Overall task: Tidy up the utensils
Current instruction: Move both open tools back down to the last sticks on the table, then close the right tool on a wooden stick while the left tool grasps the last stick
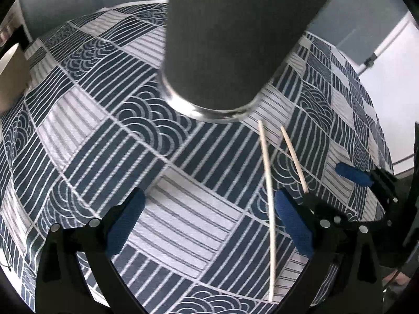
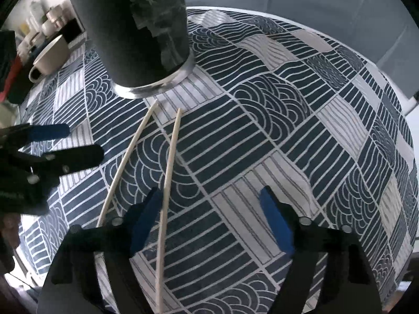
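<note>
Lowering my right hand-held gripper (image 2: 209, 219), jaws open astride one chopstick (image 2: 167, 183) lying on the desk (image 2: 327, 130) beside the tall dark cup (image 2: 131, 26), I keep the left hand-held gripper (image 1: 209, 225) open, empty.

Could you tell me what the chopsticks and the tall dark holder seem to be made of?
The chopsticks look like pale, unvarnished wood or bamboo: matt, cream, slender. The holder has a dark matt body, perhaps coated metal, above a shiny silvery base ring that catches the light.
</note>
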The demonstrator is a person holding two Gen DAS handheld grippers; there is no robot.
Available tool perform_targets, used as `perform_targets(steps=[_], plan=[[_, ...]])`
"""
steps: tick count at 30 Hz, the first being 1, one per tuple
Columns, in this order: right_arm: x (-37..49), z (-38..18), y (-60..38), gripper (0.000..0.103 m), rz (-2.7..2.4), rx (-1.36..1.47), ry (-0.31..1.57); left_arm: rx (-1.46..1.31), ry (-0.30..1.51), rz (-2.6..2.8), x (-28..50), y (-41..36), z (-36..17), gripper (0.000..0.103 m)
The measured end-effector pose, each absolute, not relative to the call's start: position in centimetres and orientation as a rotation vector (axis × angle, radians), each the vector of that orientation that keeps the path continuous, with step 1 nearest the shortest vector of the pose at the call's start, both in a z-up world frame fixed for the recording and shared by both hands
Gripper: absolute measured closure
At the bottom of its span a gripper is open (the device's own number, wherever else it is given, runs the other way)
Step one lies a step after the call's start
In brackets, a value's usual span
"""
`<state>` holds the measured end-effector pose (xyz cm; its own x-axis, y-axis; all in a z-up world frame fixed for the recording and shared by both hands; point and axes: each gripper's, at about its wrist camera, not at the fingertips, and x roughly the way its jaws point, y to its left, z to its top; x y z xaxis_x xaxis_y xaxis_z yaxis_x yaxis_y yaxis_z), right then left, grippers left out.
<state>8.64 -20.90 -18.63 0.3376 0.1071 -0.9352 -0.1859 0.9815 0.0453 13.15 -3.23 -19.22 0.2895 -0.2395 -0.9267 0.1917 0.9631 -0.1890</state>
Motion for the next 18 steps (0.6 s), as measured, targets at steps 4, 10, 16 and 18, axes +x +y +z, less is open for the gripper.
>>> perform_targets(steps=[4, 10, 16, 18], plan=[[8.7, -18.4, -22.0, 0.054, 0.180, -0.063, 1.206, 0.012, 1.249, -0.324, 12.8, -5.0, -19.4, 0.006], [9.0, -18.1, -23.7, 0.086, 0.152, -0.041, 1.206, 0.143, 1.257, -0.319, 12.5, -7.7, -19.9, 0.006], [9.1, -18.0, -24.7, 0.098, 0.128, -0.043, 1.214, 0.249, 1.248, -0.304, 12.0, -8.1, -20.4, 0.005], [9.2, -18.0, -25.1, 0.098, 0.115, -0.031, 1.221, 0.261, 1.240, -0.322, 11.9, -7.8, -20.2, 0.009]])
